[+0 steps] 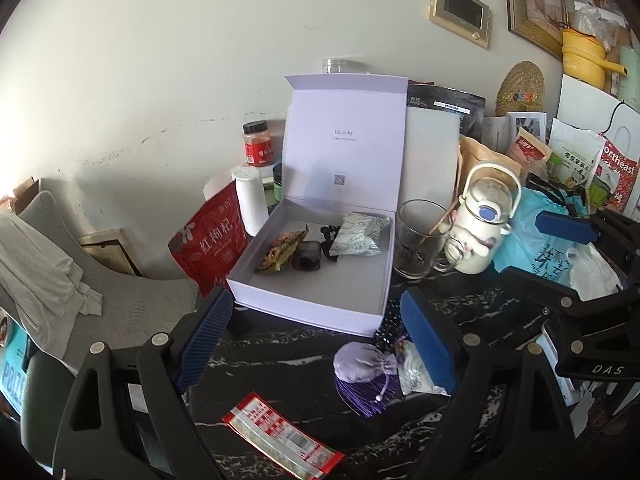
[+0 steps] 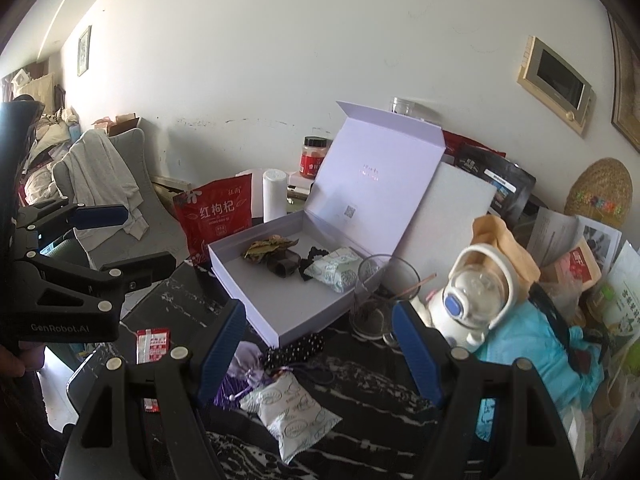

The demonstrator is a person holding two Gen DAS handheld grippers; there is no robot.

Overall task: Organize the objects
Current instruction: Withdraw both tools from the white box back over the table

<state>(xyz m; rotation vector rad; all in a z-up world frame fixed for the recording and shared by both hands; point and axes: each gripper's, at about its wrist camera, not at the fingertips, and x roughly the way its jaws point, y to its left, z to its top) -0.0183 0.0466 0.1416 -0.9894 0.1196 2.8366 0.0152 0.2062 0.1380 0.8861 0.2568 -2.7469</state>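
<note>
An open lilac gift box stands on the black marble table, lid up. Inside lie a leafy packet, a dark square case, a black hair tie and a white-green sachet. In front of the box lie a purple pouch with tassel, a white sachet, a black dotted band and a red-white snack stick. My left gripper is open and empty above the table, in front of the box. My right gripper is open and empty above the white sachet.
A glass mug and a white bottle stand right of the box. A red goji bag and white tube stand to its left. Bags and packets crowd the right side. A grey chair is at the left.
</note>
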